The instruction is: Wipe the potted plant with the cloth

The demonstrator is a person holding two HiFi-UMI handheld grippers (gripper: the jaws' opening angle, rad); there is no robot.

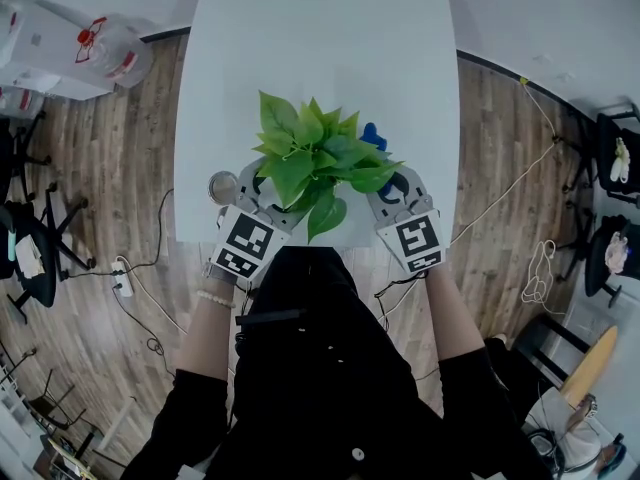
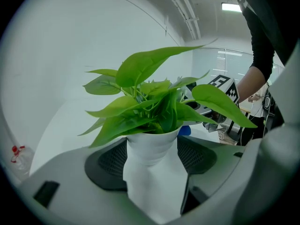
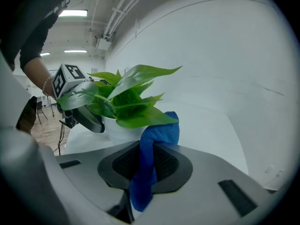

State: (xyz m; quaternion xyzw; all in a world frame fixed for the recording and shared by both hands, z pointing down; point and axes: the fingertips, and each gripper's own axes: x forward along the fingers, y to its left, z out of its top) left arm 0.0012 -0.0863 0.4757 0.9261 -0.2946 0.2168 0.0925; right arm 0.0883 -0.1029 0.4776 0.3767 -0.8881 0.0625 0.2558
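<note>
A long white table (image 1: pixel 320 58) runs from the top of the head view down to its centre, with brown wooden floor (image 1: pixel 120 168) on both sides. The person fills the lower middle of that view in black clothing, forearms reaching up toward the table's near edge.

At the centre of the head view, near that edge, stands the leafy green potted plant (image 1: pixel 315 158). Its broad glossy leaves spread over both grippers' tips. In the left gripper view the plant fills the middle of the frame, and its white pot (image 2: pixel 152 149) stands at lower centre.

The left gripper (image 1: pixel 262 200), a grey tool with a black-and-white marker cube, lies at lower left of the plant in the head view. In its own view the left gripper (image 2: pixel 152 161) has its two dark ribbed pads (image 2: pixel 108 162) pressed against opposite sides of the pot, clamped on it.

The right gripper (image 1: pixel 395 190), with a matching cube, lies at lower right of the plant. In its own view the right gripper (image 3: pixel 145 165) has its jaws closed on a blue cloth (image 3: pixel 151 142). The cloth rises from between them at lower centre, and its upper end meets the underside of a leaf just beside the pot. In the head view a bit of blue cloth (image 1: pixel 373 133) shows at the right edge of the foliage.

A black office chair (image 1: pixel 30 248) stands at the left edge of the head view, and a white power strip (image 1: pixel 122 278) lies on the floor near it.
</note>
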